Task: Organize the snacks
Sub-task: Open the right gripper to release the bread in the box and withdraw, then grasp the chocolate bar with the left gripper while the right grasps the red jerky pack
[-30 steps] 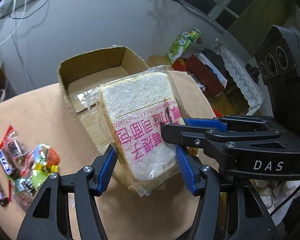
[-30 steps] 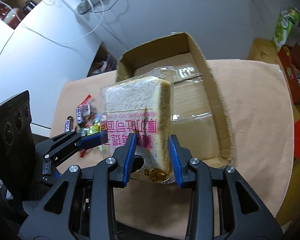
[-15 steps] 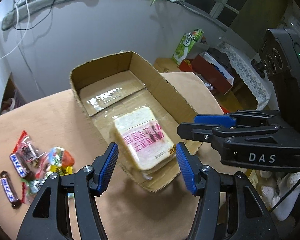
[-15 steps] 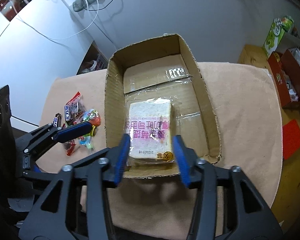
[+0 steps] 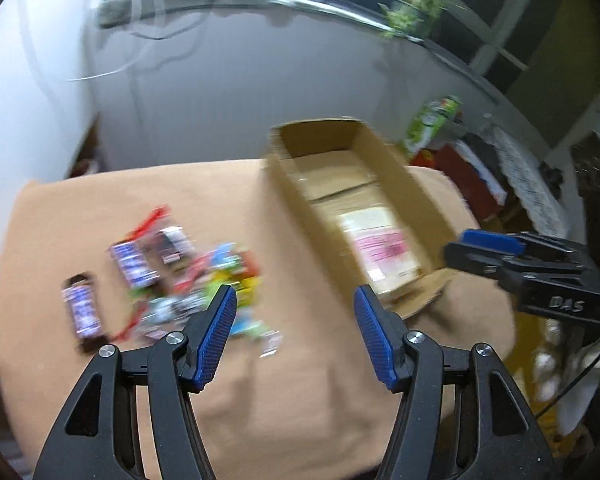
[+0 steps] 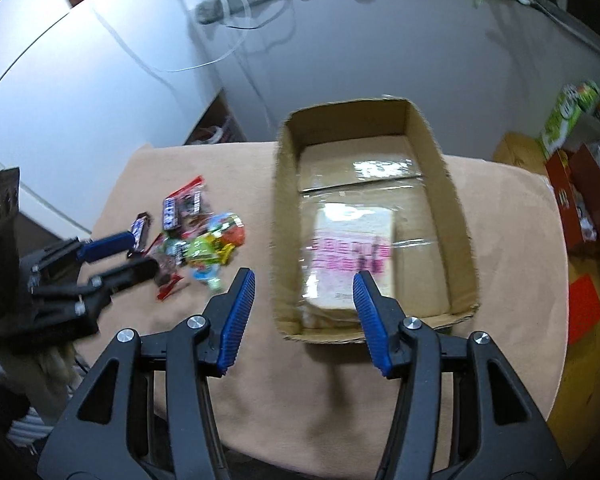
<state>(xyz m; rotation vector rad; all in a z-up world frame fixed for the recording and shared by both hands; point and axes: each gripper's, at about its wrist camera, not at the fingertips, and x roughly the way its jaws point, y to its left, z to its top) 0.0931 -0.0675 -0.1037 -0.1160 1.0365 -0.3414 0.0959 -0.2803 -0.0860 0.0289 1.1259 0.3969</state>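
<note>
A bagged slice of toast bread with pink print lies flat inside the open cardboard box, toward its near end. My right gripper hovers open above the box's near left corner, nothing between its fingers. My left gripper is over the tan cloth between the box and a pile of wrapped candies and chocolate bars; its jaws are opening, empty. The bread shows blurred in the left wrist view. Each gripper appears in the other's view: right gripper, left gripper.
The tan cloth-covered table ends close in front and on the right. A green carton and red boxes stand beyond the right edge. White walls with hanging cables rise behind the table. The candy pile lies left of the box.
The bread, held up between the grippers a second ago, was let go and now lies in the box. The right jaws opened. The left gripper swung left toward the candy pile.
</note>
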